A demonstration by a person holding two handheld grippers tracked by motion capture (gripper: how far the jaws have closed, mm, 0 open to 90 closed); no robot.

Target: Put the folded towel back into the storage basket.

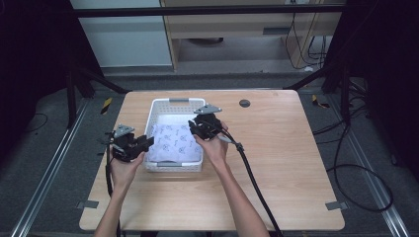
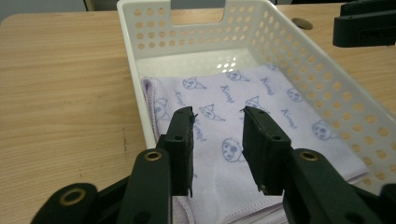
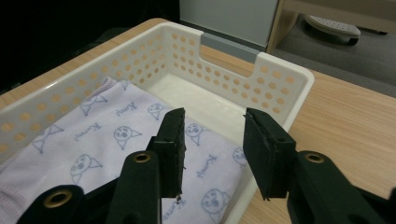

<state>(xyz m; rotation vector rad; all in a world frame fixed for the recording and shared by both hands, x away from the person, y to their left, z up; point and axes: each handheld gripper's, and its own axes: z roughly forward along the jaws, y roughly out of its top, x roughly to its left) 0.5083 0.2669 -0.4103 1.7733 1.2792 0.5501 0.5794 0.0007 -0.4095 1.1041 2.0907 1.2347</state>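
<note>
You've got 2 tools, 1 basket, 1 cloth. Left tool is open w/ nothing btwn its jaws; right tool is open too, also empty. The cloth lies folded flat in the white perforated basket, just below and ahead of both tools: pale lilac w/ blue cat-face doodles and script. Basket sits on the wood tabletop, btwn your tools.

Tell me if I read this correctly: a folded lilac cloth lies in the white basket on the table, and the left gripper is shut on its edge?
Not quite. The lilac cloth does lie in the white basket, but the left gripper is open: the left gripper view shows its jaws apart above the cloth, pinching nothing.
</note>
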